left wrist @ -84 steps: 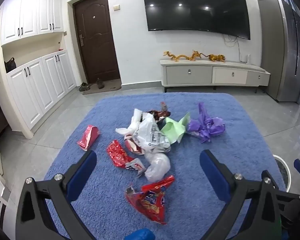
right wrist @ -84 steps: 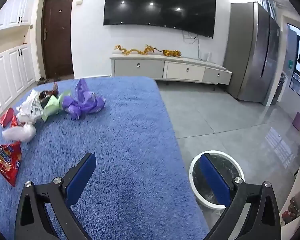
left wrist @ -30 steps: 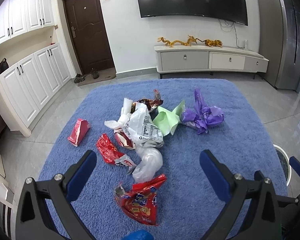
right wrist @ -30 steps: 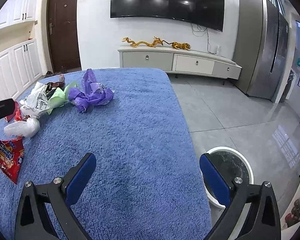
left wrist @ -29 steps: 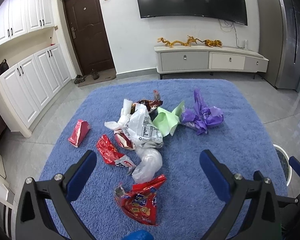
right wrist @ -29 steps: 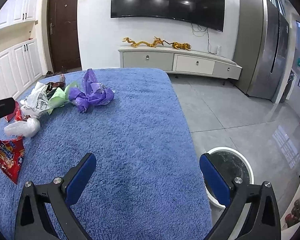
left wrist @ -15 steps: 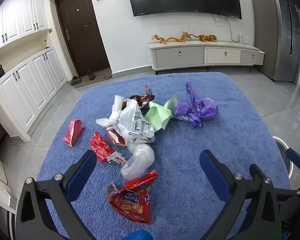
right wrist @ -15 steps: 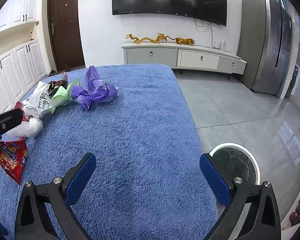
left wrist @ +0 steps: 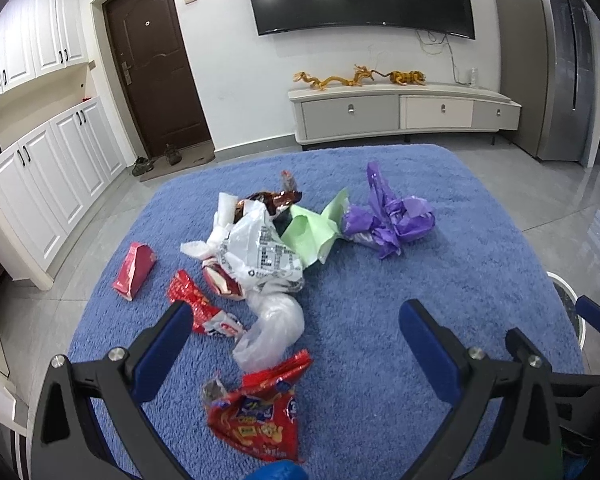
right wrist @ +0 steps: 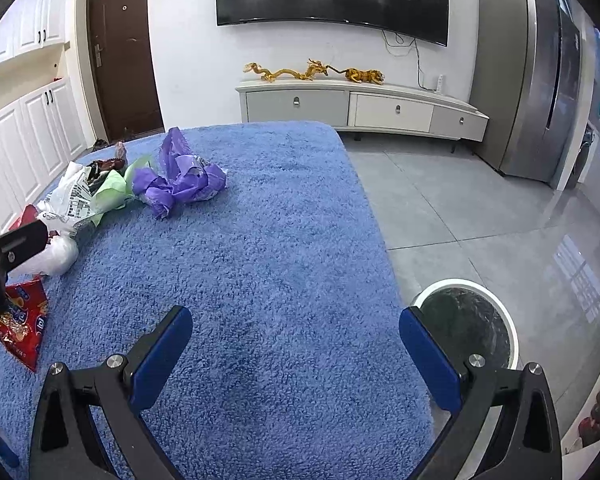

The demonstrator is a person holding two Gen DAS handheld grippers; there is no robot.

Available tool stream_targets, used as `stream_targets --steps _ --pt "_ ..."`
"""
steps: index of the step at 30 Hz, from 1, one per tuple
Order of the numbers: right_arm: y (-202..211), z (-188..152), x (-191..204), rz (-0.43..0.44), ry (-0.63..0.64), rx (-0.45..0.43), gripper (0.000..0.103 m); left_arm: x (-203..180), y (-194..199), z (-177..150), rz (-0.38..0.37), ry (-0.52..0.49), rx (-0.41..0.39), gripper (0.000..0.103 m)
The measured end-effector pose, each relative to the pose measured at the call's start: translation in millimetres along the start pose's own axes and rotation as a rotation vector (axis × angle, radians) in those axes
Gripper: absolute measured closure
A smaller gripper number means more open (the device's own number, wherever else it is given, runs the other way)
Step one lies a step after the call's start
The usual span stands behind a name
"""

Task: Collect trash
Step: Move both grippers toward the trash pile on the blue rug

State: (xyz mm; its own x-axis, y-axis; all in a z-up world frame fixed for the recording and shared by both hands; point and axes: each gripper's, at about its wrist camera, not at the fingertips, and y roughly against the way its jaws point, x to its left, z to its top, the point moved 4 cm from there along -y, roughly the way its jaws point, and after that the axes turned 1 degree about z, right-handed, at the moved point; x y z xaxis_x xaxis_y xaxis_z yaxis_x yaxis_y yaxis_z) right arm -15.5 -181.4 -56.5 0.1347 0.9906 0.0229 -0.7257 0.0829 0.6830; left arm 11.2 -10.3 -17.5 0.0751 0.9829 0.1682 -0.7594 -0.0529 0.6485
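Two grippers' jaws spread wide, red snack bag (left wrist: pixel 260 412) nearest left, white bin (right wrist: pixel 466 322) beside blue-covered table (right wrist: pixel 268 264).

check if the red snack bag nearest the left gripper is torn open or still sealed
Torn open: the red snack bag lies flat with its top edge ragged and splayed.

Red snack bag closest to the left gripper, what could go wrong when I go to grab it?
The red snack bag lies flat on the shaggy blue cloth, so the open left gripper may pinch fibres or slip. The clear plastic bag seems to touch its top edge and could drag along. The bin sits past the table's edge, a long carry.
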Motion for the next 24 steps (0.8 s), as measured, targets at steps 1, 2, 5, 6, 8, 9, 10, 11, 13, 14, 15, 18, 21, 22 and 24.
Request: stream_targets --steps 1,2,5,6,8,9,10,11,13,14,15,18,21,22,24 --pt "-0.5 0.0 0.0 -0.002 -0.001 0.002 0.0 0.2 -0.8 1.0 -0.004 0.0 -0.005 0.0" --pt "-0.2 -0.4 0.0 -0.001 -0.001 0.003 0.0 1.5 -1.6 2.4 -0.008 0.002 -0.013 0.0" --pt "0.2 -0.4 1.9 -0.001 0.008 0.0 0.0 1.8 -2.0 4.2 -0.018 -0.004 -0.034 0.0" --pt "1.0 -0.6 2.2 -0.002 0.011 -0.005 0.0 1.6 -1.9 4.6 -0.023 -0.007 -0.04 0.0" --pt "2.7 -0.6 3.2 -0.004 0.016 -0.012 0.0 3.0 -1.3 6.3 -0.03 -0.009 -0.056 0.0" --pt "3.2 -0.7 3.6 -0.001 0.017 -0.012 0.0 2.3 -0.8 7.0 -0.031 -0.01 -0.062 0.0" --pt "3.0 -0.9 4.2 0.004 0.02 -0.008 0.0 2.8 -0.4 7.7 -0.033 -0.011 -0.068 0.0" --pt "2.1 -1.0 4.4 0.008 0.022 -0.003 0.0 3.8 -0.1 8.8 -0.036 -0.013 -0.073 0.0" --pt "0.2 -1.2 5.7 0.02 0.029 0.01 0.0 6.3 0.6 10.8 -0.039 -0.011 -0.081 0.0" --pt "0.1 -0.6 5.8 0.02 0.03 0.013 0.0 8.4 1.2 12.4 -0.038 -0.005 -0.088 0.0" --pt "0.3 0.2 6.0 0.018 0.032 0.012 0.0 10.2 1.7 13.7 -0.035 0.001 -0.095 0.0" --pt "3.0 5.7 7.4 0.008 0.039 -0.005 0.0 14.6 0.0 18.0 -0.029 0.012 -0.106 0.0" --pt "9.2 13.9 8.5 0.003 0.046 -0.034 0.0 17.8 -2.9 20.9 -0.031 0.025 -0.11 0.0" --pt "12.6 18.0 8.7 0.006 0.044 -0.047 0.0 18.4 -3.7 21.3 -0.033 0.028 -0.11 0.0" --pt "15.6 22.9 8.9 0.018 0.037 -0.06 0.0 19.6 -5.3 21.6 -0.039 0.033 -0.111 0.0"
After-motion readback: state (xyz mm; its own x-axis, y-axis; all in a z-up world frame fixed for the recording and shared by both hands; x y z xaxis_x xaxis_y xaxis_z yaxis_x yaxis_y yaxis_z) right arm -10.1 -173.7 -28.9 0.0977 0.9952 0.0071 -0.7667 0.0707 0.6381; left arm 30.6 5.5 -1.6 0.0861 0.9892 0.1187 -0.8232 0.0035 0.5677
